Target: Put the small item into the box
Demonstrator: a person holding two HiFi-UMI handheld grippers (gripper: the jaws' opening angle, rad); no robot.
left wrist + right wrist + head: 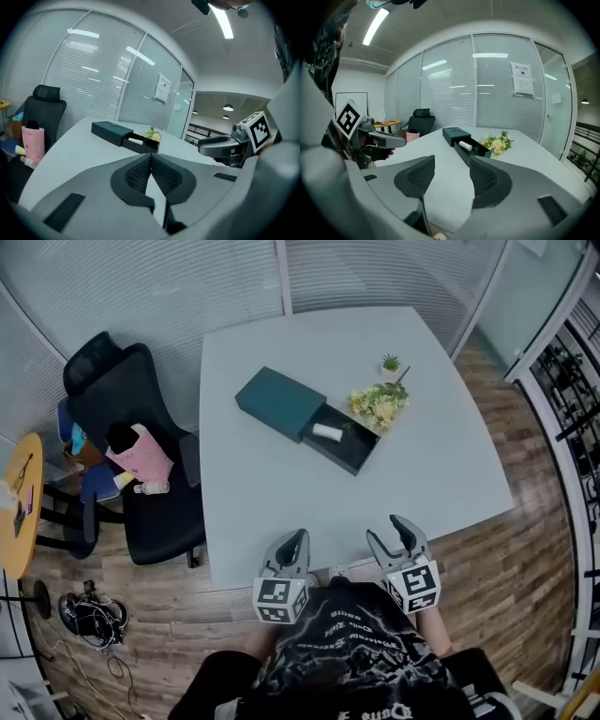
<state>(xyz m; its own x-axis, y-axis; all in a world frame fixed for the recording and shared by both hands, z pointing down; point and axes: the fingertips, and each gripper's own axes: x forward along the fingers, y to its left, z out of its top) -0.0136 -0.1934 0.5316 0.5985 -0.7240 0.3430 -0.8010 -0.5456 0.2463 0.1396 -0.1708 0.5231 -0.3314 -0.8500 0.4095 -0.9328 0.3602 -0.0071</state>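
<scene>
a pale grey tabletop (pixel 281 493) fills the middle of the head view. a black office chair (pixel 127 418) stands just off its left edge and carries a pink bag (pixel 142 454). toward the far side of the tabletop lies a dark teal box (pixel 279 401), its drawer (pixel 356 454) slid out to the right. both grippers hang at the near edge, well apart from the box. the left gripper (pixel 294 540) has its fingers (pixel 136 174) pressed together on nothing. the right gripper (pixel 403 529) has its fingers (pixel 417 177) spread wide and empty. a bunch of yellow-white flowers (pixel 379 406) touches the drawer's far corner. the small item (pixel 326 431), a white cylinder, lies inside the open drawer.
</scene>
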